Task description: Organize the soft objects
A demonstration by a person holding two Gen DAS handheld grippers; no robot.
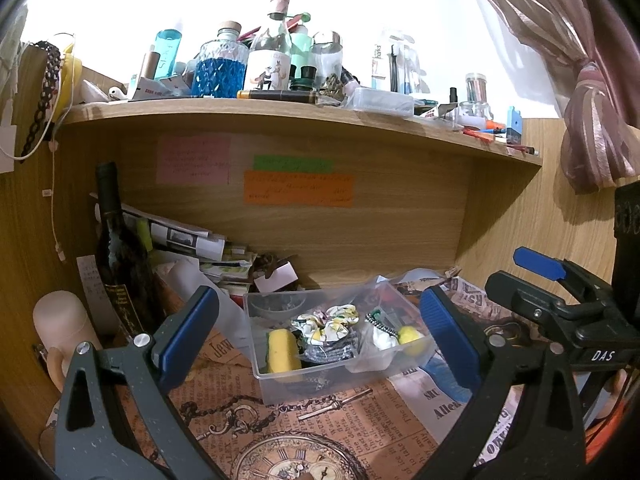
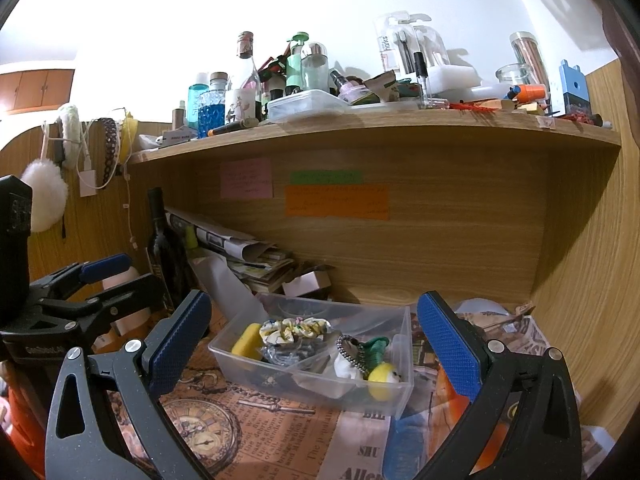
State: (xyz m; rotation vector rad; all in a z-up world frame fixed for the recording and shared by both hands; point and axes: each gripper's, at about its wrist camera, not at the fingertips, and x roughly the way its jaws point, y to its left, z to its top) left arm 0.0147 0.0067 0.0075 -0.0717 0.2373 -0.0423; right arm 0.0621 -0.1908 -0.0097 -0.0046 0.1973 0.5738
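Left wrist: left gripper (image 1: 318,330), jaws wide and empty, faces the clear plastic bin (image 1: 280,380) on the desk, holding a yellow sponge (image 1: 282,350) and floral scrunchie (image 1: 326,322).
Right wrist: right gripper (image 2: 314,338), jaws likewise wide, empty; sorting seems nearly finished or paused; next, choose any remaining soft item.

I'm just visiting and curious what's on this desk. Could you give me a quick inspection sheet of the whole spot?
Surface: newspaper-print paper covers the desk.
Job's things: clear tub holds a yellow sponge, floral scrunchie, yellow toy.
Clutter: wine bottle, stacked papers, sticky notes on the back panel.
Tongs: left tongs and right tongs both open, empty, in front of the tub.
Cables: white cord hanging at left.
Surroundings: crowded shelf, curtain.
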